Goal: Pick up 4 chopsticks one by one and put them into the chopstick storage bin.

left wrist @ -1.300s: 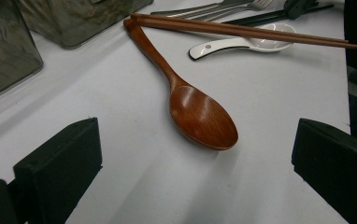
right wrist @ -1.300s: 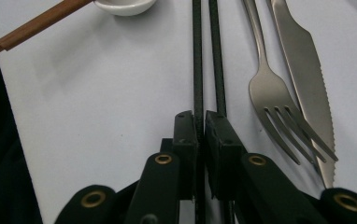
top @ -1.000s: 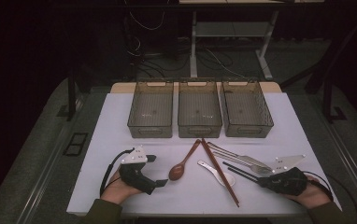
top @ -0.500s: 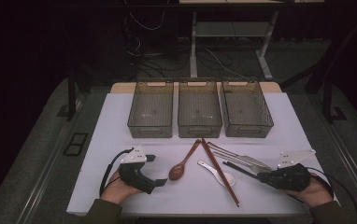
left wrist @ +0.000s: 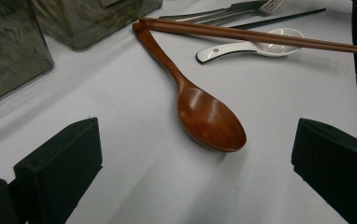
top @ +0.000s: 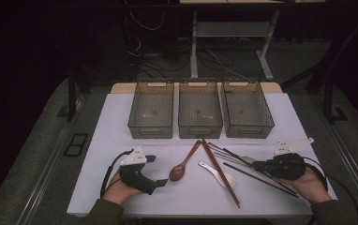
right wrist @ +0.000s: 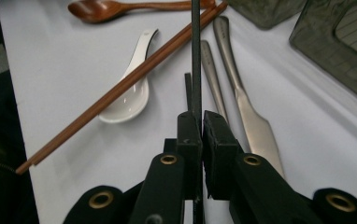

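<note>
Lifting is what has changed: compared with a second ago, the right tool (top: 256,165) sits a little higher and has drawn slightly toward the right edge of the counter (top: 121,117), with its jaws pinched together on a thin black chopstick (right wrist: 196,56). In the right gripper view that dark stick runs straight out from between the pads, above the knife (right wrist: 246,100) and the second metal handle (right wrist: 211,79) lying beside it. Whether its far tip has cleared the counter I cannot tell. A second black chopstick (top: 261,180) lies on the counter near the front right, apart from the held one.

The left tool (top: 156,169) has kept its place near the front left of the counter, jaws wide apart and holding nothing, aimed at the wooden spoon (left wrist: 204,116), whose bowl lies between the pads but short of them. The wooden chopsticks (top: 220,173) cross over the white ceramic spoon (top: 219,172) toward the front middle.

My reading is that sorting has begun: the grip on the black chopstick looks secure, and the next leg would be carrying it to one of the three empty bins (top: 200,126) along the back edge. The thin stick could pivot in the pinch during the carry.
</note>
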Motion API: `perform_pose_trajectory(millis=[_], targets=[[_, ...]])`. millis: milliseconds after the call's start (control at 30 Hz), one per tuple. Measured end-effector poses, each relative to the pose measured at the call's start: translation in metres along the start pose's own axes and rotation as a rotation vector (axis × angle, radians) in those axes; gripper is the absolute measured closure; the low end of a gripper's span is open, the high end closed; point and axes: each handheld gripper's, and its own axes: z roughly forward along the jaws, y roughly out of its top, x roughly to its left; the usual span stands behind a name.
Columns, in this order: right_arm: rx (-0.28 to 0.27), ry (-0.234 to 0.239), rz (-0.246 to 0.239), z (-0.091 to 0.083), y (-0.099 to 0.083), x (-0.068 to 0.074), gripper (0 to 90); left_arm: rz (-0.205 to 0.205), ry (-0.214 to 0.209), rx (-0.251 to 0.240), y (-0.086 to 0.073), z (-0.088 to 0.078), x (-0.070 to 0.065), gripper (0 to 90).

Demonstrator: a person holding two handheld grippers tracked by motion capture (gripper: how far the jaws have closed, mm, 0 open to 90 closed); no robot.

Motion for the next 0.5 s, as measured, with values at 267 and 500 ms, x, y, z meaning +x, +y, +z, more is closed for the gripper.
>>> perform_pose_trajectory(millis=[267,500], targets=[[-0.036,-0.013,0.012,0.002,0.017,-0.002,85.5,0.010,-0.006,0.014,-0.001,-0.001,-0.002,1.1],[-0.045,-0.009,0.016,0.010,0.031,-0.001,85.5,0.006,-0.009,0.003,0.000,-0.003,-0.001,2.0]])
